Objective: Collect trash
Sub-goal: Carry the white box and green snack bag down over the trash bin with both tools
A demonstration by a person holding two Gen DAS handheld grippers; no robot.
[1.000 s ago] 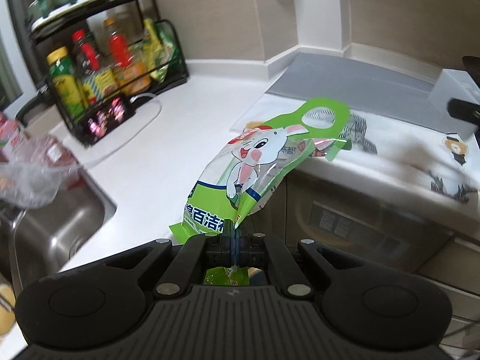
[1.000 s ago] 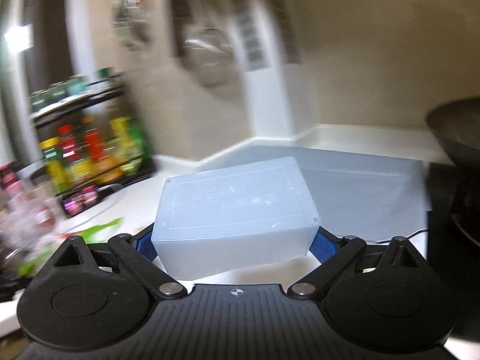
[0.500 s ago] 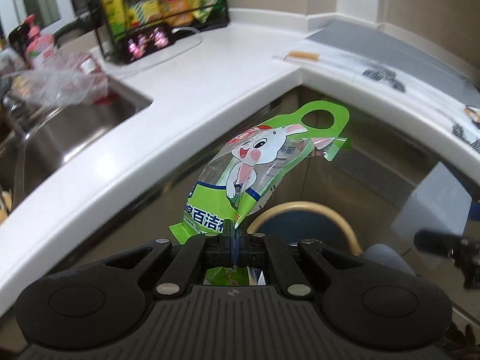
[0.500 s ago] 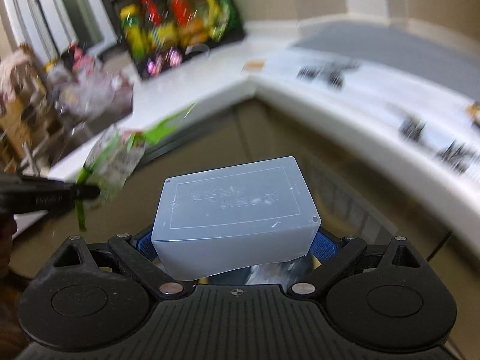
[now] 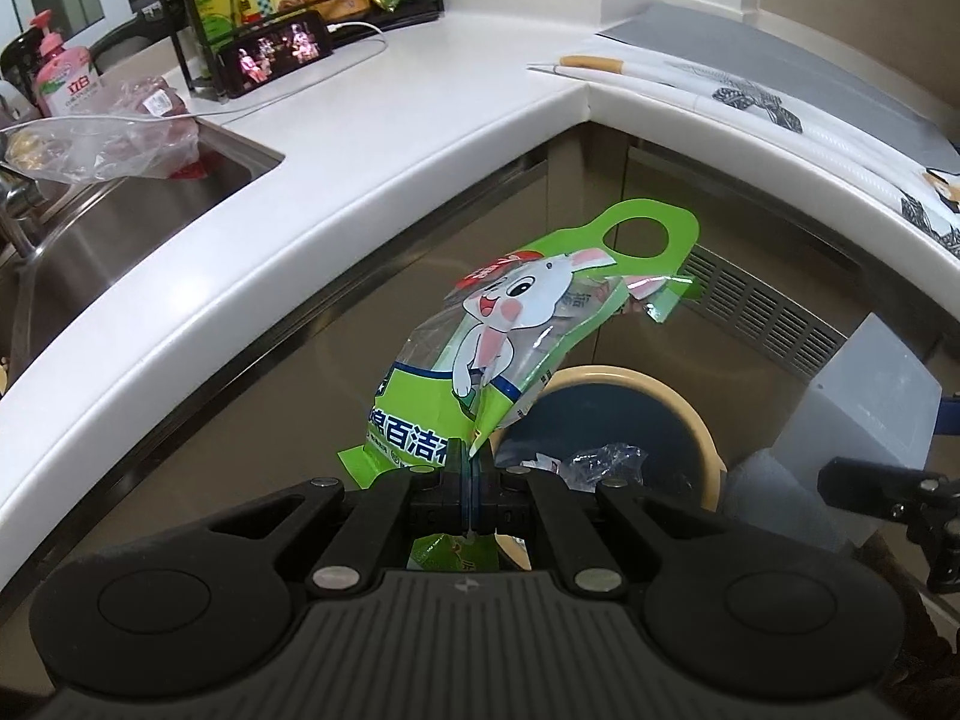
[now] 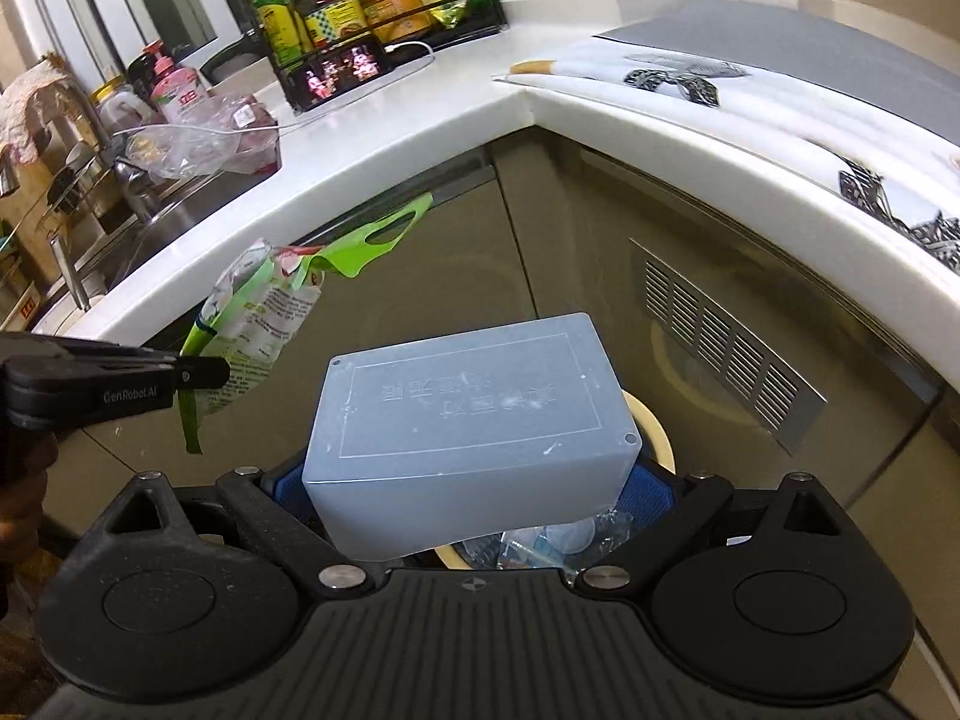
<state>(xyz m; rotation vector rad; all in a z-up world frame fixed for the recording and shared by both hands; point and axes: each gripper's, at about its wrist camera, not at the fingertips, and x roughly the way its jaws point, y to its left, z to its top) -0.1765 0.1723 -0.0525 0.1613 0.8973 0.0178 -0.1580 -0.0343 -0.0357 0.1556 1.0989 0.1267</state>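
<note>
While the left tool (image 5: 471,483) pinches the green rabbit-printed plastic wrapper (image 5: 516,348) beside the round cream-rimmed bin (image 5: 636,438), the right tool (image 6: 474,480) clamps the translucent rectangular plastic box (image 6: 474,426) directly over it, nearer the opening.

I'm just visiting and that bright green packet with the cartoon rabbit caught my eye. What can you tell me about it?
The green packet is a crinkly plastic bag, partly clear, printed with a white cartoon rabbit and Chinese characters on a blue-edged band. Its top is a green tab with an oval hanging hole; one upper edge looks torn. It seems empty and limp. The left tool pinches its lower end shut, holding it up, tilted, in the air just above a round bin with a cream rim, below the white counter.
</note>
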